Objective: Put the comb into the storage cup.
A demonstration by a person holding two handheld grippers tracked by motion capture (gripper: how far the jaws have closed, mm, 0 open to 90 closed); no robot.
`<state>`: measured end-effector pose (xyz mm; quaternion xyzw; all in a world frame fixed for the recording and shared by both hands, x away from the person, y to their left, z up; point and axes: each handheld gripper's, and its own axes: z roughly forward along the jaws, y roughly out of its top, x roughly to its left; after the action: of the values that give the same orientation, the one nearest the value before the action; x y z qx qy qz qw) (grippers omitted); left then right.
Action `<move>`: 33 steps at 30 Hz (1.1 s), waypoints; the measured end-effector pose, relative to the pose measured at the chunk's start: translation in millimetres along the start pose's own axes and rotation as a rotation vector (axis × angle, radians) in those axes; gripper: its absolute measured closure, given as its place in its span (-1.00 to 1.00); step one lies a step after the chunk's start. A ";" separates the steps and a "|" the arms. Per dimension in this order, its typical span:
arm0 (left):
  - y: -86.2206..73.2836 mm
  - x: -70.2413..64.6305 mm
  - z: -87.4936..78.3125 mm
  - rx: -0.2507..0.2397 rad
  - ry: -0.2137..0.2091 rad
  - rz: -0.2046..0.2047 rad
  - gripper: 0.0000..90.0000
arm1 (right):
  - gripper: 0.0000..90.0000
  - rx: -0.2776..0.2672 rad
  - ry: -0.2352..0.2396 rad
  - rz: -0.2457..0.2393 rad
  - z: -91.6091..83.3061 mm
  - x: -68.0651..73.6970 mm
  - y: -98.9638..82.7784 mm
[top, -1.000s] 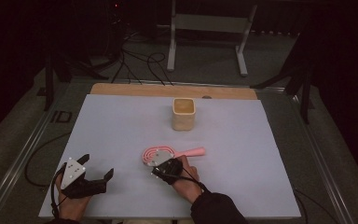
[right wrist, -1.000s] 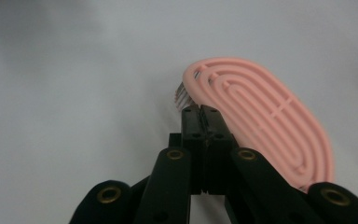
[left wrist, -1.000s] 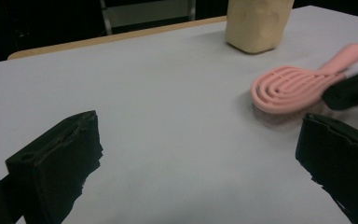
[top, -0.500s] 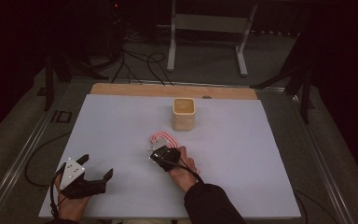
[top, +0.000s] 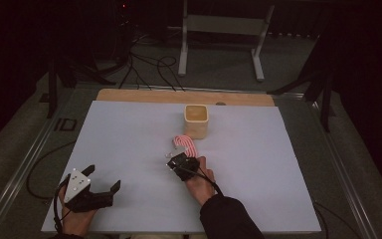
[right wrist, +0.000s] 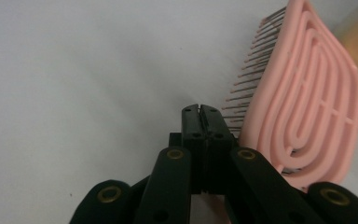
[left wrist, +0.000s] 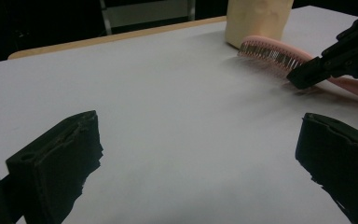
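Obs., high view: pink hairbrush [top: 184,144] sits just below centre of the frame, its head near the base of the tan cup [top: 196,121], which stands open-mouthed above it on the white table sheet [top: 129,134]. We cannot tell if brush and cup touch.

Right gripper [top: 175,155] is at the brush, lower left of the head. In the right gripper view its jaws are pressed flat together [right wrist: 200,112], with no gap and nothing between the tips. The brush [right wrist: 307,107] fills the right of that frame, turned on edge, ribbed back to the right and bristles pointing left toward the jaws. We judge the closed tongs are being used as a pusher or prop against the bristle side, not as a clamp. Whether the handle is pinched lower down, we cannot tell.

Left gripper view confirms this: brush head [left wrist: 270,51] at upper right, bristles down and leftward, just before the cup [left wrist: 256,21]. The right gripper [left wrist: 307,72] overlaps the handle end at the right edge.

Pose, right: hand [top: 199,179] enters from bottom centre, forearm angled up and left, gripper low over the sheet and aimed toward the cup.

Pose, left: hand [top: 72,219] at lower left, well apart from the brush. The left gripper [top: 102,177] has its jaws spread wide and empty, pointing right. In its own view [left wrist: 200,154] bare sheet lies between the jaws. We read it as parked, waiting
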<state>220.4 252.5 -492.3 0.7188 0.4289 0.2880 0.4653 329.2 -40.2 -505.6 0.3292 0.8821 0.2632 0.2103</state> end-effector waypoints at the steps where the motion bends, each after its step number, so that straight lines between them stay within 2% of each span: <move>1: 0.0 -0.2 -0.1 -0.001 0.000 0.000 -0.98 | 0.99 0.005 -0.003 -0.002 -0.9 -0.6 -0.3; 7: -0.1 -0.2 -0.2 0.000 0.001 0.000 -0.98 | 0.99 0.033 -0.024 -0.014 -3.4 -4.6 -8.3; 12: -0.3 -0.9 0.6 0.005 0.000 0.003 -0.98 | 0.99 0.029 -0.021 -0.002 -9.0 -10.2 -14.9; 15: -0.4 -1.1 1.0 0.006 0.001 0.002 -0.98 | 0.98 0.018 -0.009 -0.009 -10.9 -11.2 -17.0; 16: -0.5 -1.3 1.1 0.006 0.000 0.002 -0.98 | 0.94 0.002 0.007 -0.025 -12.1 -11.7 -20.3; 19: -0.7 -1.2 1.4 0.006 0.000 0.001 -0.98 | 0.87 -0.029 0.060 -0.019 -14.4 -12.8 -26.1; 22: -0.8 -1.2 1.5 0.006 0.001 0.000 -0.98 | 0.83 -0.043 0.066 -0.021 -18.3 -13.4 -30.9; 24: -0.8 -1.1 1.3 0.009 0.001 0.003 -0.98 | 0.74 -0.096 0.113 -0.007 -27.2 -15.9 -36.2; 26: -0.8 -1.0 1.3 0.007 0.001 0.001 -0.98 | 0.61 -0.161 0.136 0.005 -39.4 -20.4 -40.5; 27: -0.8 -1.0 1.3 0.007 0.001 0.001 -0.98 | 0.61 -0.161 0.136 0.005 -39.4 -20.4 -40.5; 28: -1.0 -0.8 1.4 0.008 0.002 0.001 -0.98 | 0.39 -0.238 0.147 0.038 -56.3 -29.2 -45.7; 30: -0.8 -0.9 0.9 0.006 0.004 -0.001 -0.98 | 0.22 -0.290 0.138 0.068 -70.1 -39.7 -51.6; 33: -0.7 -0.4 0.6 0.006 0.005 -0.004 -0.98 | 0.08 -0.347 0.114 0.117 -89.9 -56.6 -63.9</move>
<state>220.5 252.0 -493.2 0.7187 0.4323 0.2877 0.4624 289.6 -149.9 -463.4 0.3230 0.8134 0.4414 0.1978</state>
